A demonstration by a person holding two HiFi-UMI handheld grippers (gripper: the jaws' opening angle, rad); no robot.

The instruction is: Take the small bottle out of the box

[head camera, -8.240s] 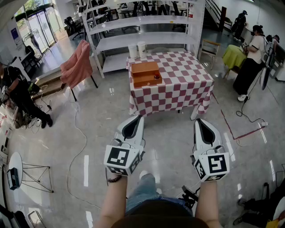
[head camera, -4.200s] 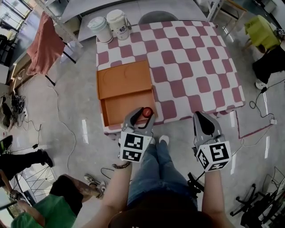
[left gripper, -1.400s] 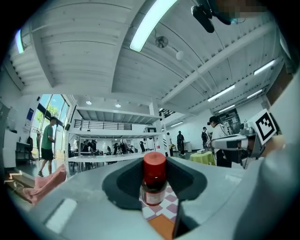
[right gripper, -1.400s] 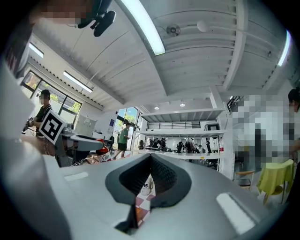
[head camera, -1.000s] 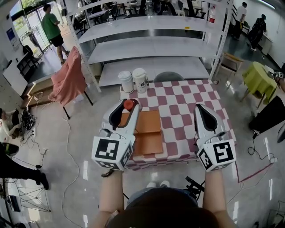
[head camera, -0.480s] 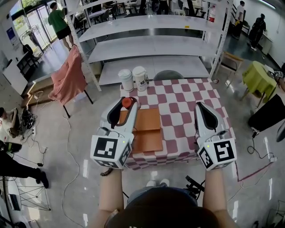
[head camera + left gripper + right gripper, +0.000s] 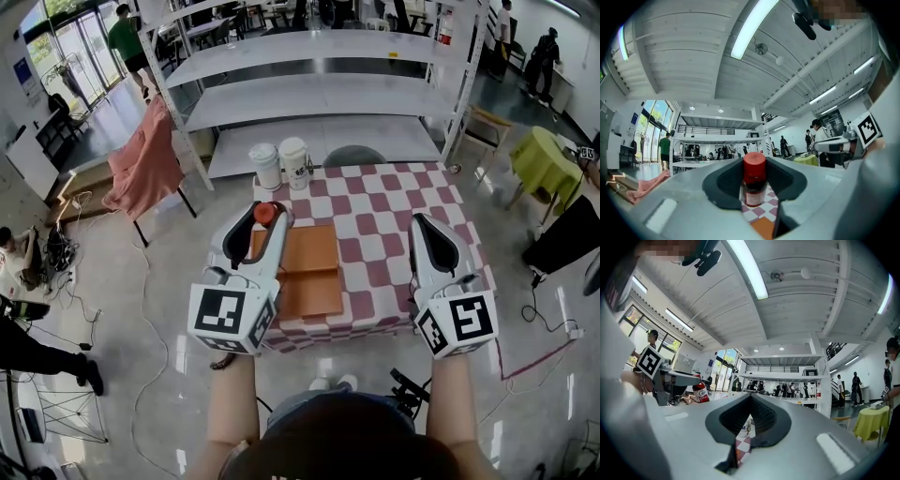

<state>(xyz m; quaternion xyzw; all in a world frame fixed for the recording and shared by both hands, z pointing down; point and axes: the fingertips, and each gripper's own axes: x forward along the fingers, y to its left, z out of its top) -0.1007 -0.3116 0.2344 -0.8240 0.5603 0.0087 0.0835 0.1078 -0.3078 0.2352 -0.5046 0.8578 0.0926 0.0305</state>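
Note:
The small bottle (image 7: 265,213), dark with a red cap and a pale label, is pinched between the jaws of my left gripper (image 7: 264,218), held up well above the table. In the left gripper view the bottle (image 7: 753,180) stands upright in the left gripper (image 7: 753,190). The open orange box (image 7: 314,281) lies on the red-and-white checked table (image 7: 394,234) below, with nothing visible in the part that shows. My right gripper (image 7: 420,225) hangs over the table's right side, jaws shut together and empty (image 7: 751,401). The right gripper view also catches the bottle (image 7: 700,391) at its left.
Two white paper cups (image 7: 280,164) stand at the table's far left corner. A white shelf rack (image 7: 309,89) runs behind the table. A pink cloth (image 7: 145,150) hangs over a chair at the left; a yellow-green table (image 7: 548,150) is at the right. Cables trail on the floor (image 7: 141,281).
About four seconds ago the left gripper closed on the bottle inside the box; since then it has lifted it out. Over the last second both grippers barely drifted.

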